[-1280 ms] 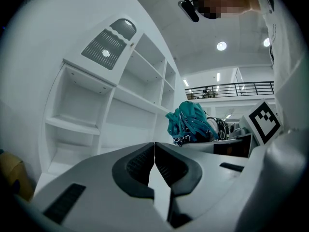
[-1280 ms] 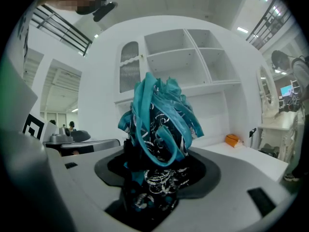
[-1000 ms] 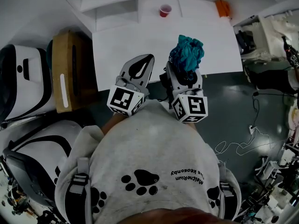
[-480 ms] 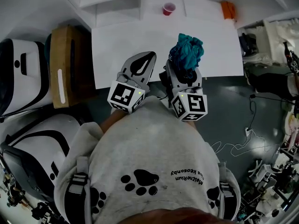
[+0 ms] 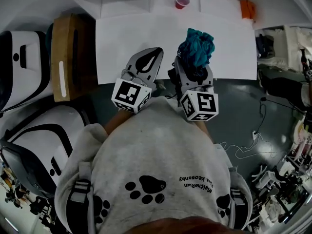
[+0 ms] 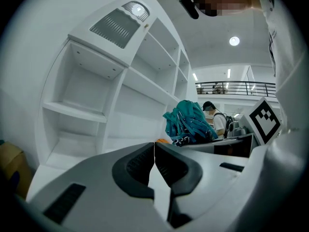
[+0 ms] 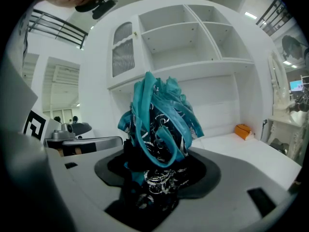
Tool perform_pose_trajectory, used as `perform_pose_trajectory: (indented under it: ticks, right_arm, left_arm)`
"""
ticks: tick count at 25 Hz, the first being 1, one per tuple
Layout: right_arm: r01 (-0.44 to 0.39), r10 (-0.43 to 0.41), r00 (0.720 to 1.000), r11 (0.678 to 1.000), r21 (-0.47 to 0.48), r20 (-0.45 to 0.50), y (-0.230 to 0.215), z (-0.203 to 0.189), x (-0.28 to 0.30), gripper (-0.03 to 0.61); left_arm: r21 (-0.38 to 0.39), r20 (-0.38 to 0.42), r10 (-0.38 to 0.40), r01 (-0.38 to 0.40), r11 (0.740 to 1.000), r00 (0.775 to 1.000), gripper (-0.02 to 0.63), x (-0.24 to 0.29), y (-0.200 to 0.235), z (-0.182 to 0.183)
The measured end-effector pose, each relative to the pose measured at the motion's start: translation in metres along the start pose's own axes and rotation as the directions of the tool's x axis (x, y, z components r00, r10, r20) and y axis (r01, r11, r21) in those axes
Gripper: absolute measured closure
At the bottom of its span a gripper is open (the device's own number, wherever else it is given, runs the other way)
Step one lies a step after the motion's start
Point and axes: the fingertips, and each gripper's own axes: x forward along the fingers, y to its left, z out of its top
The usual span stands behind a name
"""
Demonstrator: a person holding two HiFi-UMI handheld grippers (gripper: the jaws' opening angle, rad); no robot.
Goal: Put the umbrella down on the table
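From overhead, the left gripper (image 5: 154, 53) reached over the near edge of the white table (image 5: 122, 38), its fingers pressed together with nothing between them. Just beside it, the right gripper (image 5: 194, 68) held the folded teal umbrella (image 5: 196, 46) above that same edge. A red cup (image 5: 182, 2) stood at the far side.

In the left gripper view, the two pads met tip to tip, white shelves (image 6: 91, 95) beyond.

In the right gripper view, the jaws clamped the umbrella's dark patterned lower part, teal folds rising upright.

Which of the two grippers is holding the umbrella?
The right gripper: the teal umbrella is clamped between its fingers. The left gripper has its fingers together with nothing between them.
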Motion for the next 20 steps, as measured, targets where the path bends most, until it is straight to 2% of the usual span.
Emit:
perform_pose_trajectory:
  ticks: [20]
  right_arm:
    - [-0.028,0.03,0.99,0.999,0.015,-0.138,-0.032,-0.054,0.075,0.29]
  left_arm:
    - [-0.033,-0.097,0.032,-0.035,0.999,0.995,0.595,0.051,0.044,-0.045]
